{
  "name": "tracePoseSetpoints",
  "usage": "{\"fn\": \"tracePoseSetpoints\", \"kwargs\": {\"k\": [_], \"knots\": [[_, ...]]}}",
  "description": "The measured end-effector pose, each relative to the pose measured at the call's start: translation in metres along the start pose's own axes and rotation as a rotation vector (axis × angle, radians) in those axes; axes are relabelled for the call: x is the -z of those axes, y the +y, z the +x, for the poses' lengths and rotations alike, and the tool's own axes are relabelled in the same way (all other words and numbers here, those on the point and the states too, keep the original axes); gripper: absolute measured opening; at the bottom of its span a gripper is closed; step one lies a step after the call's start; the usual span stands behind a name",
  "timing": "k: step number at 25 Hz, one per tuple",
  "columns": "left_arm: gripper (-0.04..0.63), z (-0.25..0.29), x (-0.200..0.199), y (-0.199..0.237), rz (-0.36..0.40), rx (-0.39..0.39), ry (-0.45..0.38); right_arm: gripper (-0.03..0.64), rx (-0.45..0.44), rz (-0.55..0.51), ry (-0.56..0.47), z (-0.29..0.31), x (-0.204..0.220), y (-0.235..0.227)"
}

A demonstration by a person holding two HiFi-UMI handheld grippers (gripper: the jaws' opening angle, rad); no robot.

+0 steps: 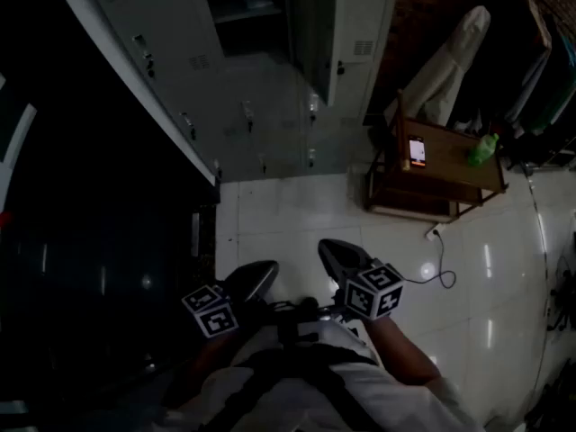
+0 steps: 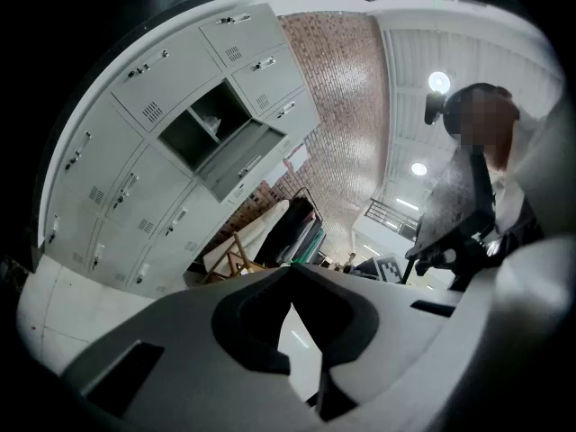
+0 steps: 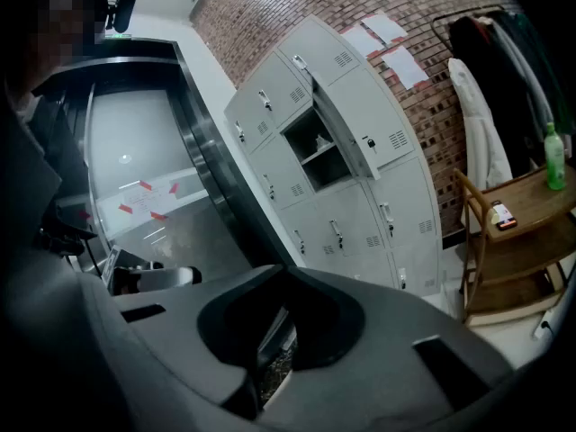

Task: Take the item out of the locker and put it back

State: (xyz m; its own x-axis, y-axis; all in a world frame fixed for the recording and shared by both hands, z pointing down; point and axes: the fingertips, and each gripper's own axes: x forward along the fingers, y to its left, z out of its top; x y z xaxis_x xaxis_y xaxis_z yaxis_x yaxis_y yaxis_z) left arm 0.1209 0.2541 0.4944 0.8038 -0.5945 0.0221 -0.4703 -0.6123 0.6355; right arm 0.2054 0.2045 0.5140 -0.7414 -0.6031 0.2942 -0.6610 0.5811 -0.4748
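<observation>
Nearest, low against the person's body, the left gripper (image 1: 255, 280) and right gripper (image 1: 338, 256) are side by side. Each has its jaws brought together at the tips with nothing between them, and each gripper view shows only a sliver of floor through the hollow behind the tips. The white tiled floor (image 1: 288, 210) beneath them is glossy, reflects the lights and may be slick underfoot. A cable (image 1: 443, 273) trails across it on the right. Along the left runs a dark reflective wall (image 1: 90, 241). Further on at the right is a wooden table (image 1: 450, 165) with a phone (image 1: 417, 151) and a green bottle (image 1: 483, 148) on it. A white garment (image 1: 445, 61) hangs behind the table. Farthest is the grey locker bank (image 1: 270, 124) against a brick wall (image 3: 270, 7). One upper compartment has its door (image 1: 315, 25) swung open. The item (image 3: 317, 141) is a small pale shape on the shelf inside that compartment, well apart from both grippers and too dim to identify. It looks small and is probably light, though whether it is stiff or soft cannot be told. A hold across its narrower sides from the front is the likeliest approach, while keeping clear of the shelf lip and the door edge.
</observation>
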Motion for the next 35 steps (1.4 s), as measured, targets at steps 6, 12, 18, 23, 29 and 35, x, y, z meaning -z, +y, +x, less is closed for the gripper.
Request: {"fn": "tracePoseSetpoints", "kwargs": {"k": [6,12,18,23,29,35], "knots": [[0.0,-0.001,0.0,0.003,-0.003,-0.005,-0.004,0.001,0.001,-0.001,0.002,0.002,0.002,-0.001],[0.0,0.005,-0.003,0.01,-0.013,0.003,-0.002,0.001,0.0,-0.011,0.011,0.01,-0.003,-0.003],[0.0,0.017,-0.01,0.015,-0.018,0.014,-0.005,0.001,0.003,0.004,0.02,0.014,-0.01,-0.013],[0.0,0.02,-0.018,0.026,-0.018,0.002,-0.024,0.002,0.012,0.022,0.037,0.025,-0.007,-0.027],[0.0,0.021,-0.043,0.057,-0.03,-0.013,-0.04,0.002,0.014,0.023,0.055,0.056,-0.019,-0.032],[0.0,0.036,-0.077,0.112,-0.047,0.038,-0.012,0.002,0.076,0.014,0.039,0.108,-0.036,-0.056]]}}
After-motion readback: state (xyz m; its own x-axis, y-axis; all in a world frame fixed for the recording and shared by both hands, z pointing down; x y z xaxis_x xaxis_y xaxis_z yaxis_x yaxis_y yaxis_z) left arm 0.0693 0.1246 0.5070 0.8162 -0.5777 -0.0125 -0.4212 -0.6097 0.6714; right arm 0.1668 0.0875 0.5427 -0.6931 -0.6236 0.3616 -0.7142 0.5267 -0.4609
